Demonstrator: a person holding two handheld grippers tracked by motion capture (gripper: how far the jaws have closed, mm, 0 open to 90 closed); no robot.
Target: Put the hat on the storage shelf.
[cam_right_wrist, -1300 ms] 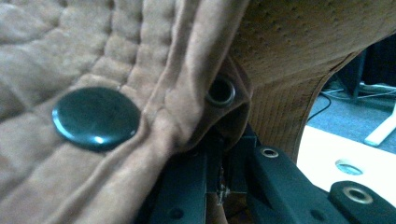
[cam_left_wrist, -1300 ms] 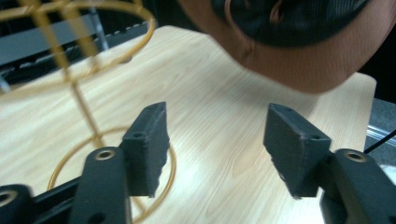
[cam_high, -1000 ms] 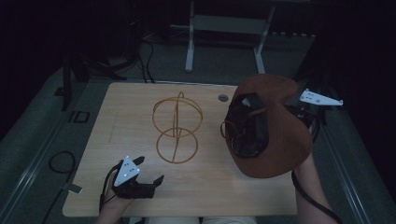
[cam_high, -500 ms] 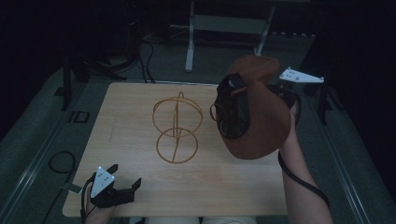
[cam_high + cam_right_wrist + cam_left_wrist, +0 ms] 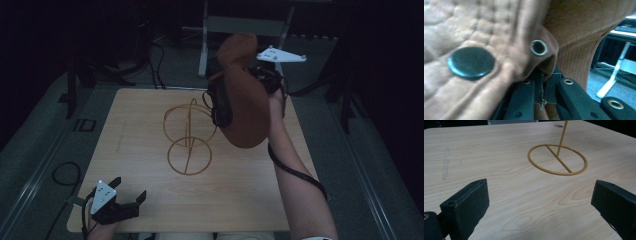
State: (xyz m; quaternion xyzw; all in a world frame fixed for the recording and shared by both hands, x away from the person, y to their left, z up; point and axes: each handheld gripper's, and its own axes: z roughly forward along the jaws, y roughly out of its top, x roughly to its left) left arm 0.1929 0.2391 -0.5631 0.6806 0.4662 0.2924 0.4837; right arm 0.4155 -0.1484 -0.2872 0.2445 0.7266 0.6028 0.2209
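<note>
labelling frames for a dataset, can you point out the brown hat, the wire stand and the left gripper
brown hat [image 5: 247, 107], high view, on its wide brim.
wire stand [image 5: 189, 159], high view, on the base ring's crossbar.
left gripper [image 5: 129, 192], high view, in the gap midway between its open fingertips.

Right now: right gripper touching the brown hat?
Touching. In the right gripper view the right gripper has its jaws pinched shut on the brown hat, fabric caught between them.
</note>
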